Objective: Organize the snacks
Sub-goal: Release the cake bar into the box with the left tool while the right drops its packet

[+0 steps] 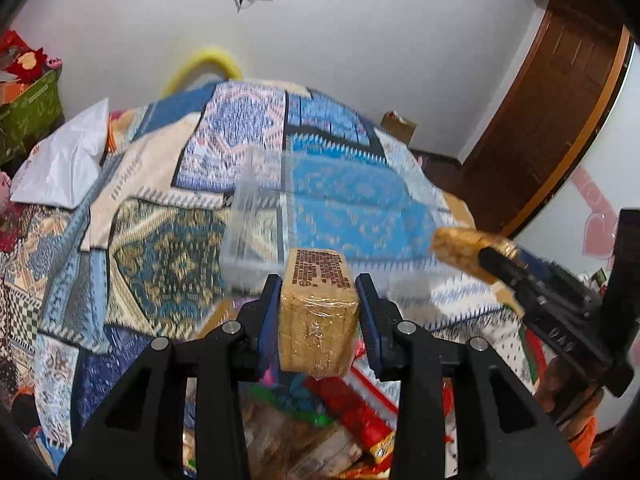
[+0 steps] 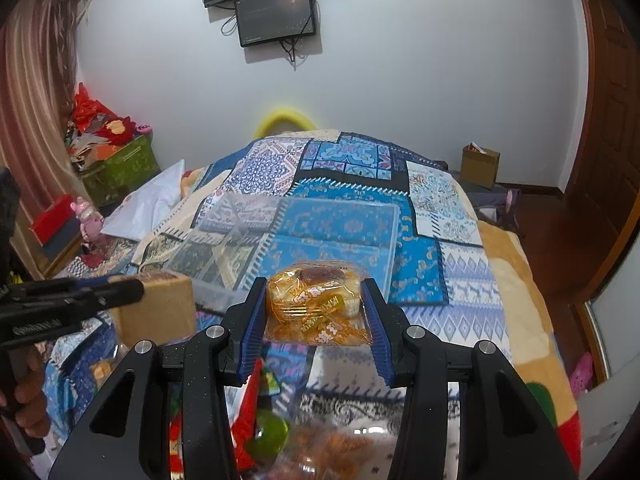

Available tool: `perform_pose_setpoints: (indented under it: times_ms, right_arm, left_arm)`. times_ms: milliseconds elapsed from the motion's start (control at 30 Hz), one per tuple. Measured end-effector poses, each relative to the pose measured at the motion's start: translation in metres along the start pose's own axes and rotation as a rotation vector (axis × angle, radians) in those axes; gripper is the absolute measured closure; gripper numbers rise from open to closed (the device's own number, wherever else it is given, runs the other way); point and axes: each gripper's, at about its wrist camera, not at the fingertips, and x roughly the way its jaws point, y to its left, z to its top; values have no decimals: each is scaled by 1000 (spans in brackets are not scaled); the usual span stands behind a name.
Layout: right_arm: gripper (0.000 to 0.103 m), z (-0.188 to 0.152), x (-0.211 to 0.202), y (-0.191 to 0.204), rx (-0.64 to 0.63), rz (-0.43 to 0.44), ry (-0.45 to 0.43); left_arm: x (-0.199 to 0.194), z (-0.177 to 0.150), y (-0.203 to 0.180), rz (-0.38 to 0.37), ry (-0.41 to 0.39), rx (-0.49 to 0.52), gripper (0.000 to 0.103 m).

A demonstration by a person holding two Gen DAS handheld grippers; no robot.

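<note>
My left gripper [image 1: 317, 300] is shut on a tan block of wrapped crackers [image 1: 316, 312], held above the bed; the block also shows in the right wrist view [image 2: 160, 308]. My right gripper [image 2: 314, 304] is shut on an orange-wrapped cake pack [image 2: 316, 300], which also shows in the left wrist view [image 1: 460, 254] at the right. A clear plastic box [image 2: 304, 236] lies on the patchwork bedspread just beyond both grippers; it also shows in the left wrist view [image 1: 256, 216]. A heap of snack packets [image 1: 320, 432] lies below the grippers.
The patchwork bedspread [image 2: 460, 280] covers the bed. A white pillow [image 1: 68, 164] lies at its left. A green storage box [image 2: 124, 168] stands by the curtain. A cardboard box [image 2: 480, 166] sits on the floor at the right near a wooden door [image 1: 560, 100].
</note>
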Motion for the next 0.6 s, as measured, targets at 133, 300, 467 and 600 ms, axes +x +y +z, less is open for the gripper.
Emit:
perform_pose_setpoints:
  times_ms: [133,300,467,600]
  right_arm:
    - [60,6,8,-3,12,-1,4]
    - [60,13,21,-6,22,1,16]
    - [60,14,41,-6,22,8,54]
    - [60,11,60,-9,26,4,96]
  left_arm:
    - [-1,17,1,9,-34,-7,66]
    - [14,38,4,15,-51,-27,66]
    - [41,46,5,34,-41,-26,66]
    - [66,46,6,53,-17,-17,66]
